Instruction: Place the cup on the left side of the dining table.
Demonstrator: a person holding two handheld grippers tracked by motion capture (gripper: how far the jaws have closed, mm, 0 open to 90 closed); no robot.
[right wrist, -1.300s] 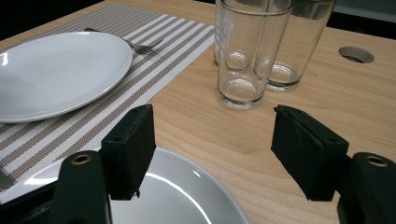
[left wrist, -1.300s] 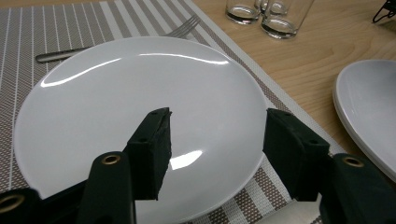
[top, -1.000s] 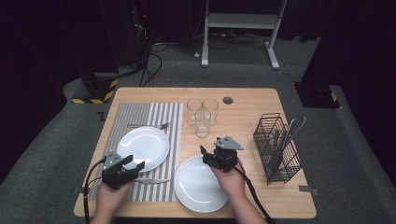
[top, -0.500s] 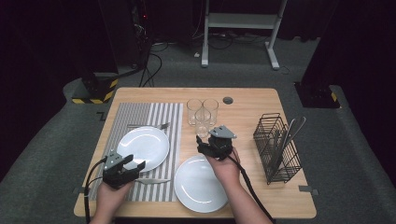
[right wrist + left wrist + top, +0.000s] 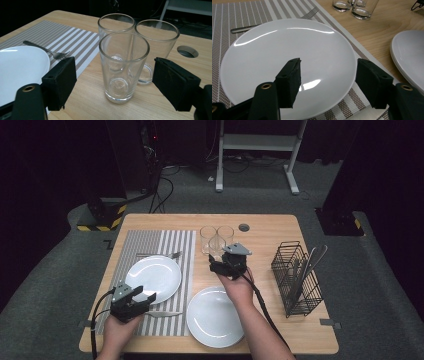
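Wire cutlery basket (image 5: 296,279): stood on the right part of the wooden table (image 5: 270,227), held long metal utensils (image 5: 312,262) leaning toward its far right corner
Drinking glasses: three, clustered and touching at the far middle of the table, all upright and empty
Nearest glass (image 5: 123,66): stood in line with the gap of the right gripper, a little beyond the tips, untouched by the pads
Far-left glass (image 5: 115,25): behind the nearest one
Far-right glass (image 5: 158,40): beside it, near the round cable hole (image 5: 187,51)
Plate on the placemat (image 5: 287,62): white, empty, lay on the striped placemat (image 5: 150,240)
Second plate (image 5: 215,316): white, empty, lay on bare wood at the near middle
Fork (image 5: 46,50): lay on the placemat beyond the first plate, tines toward the glasses
Left gripper (image 5: 328,71): jaws spread wide after just opening further, nothing gripped, tips poised over the near rim of the plate on the placemat
Left hand (image 5: 117,330): low at the near left edge, pointed forward and to the right
Right gripper (image 5: 113,81): jaws wide apart, nothing held, aimed level at the glasses
Right hand (image 5: 239,287): stretched forward over the second plate, wrist straight
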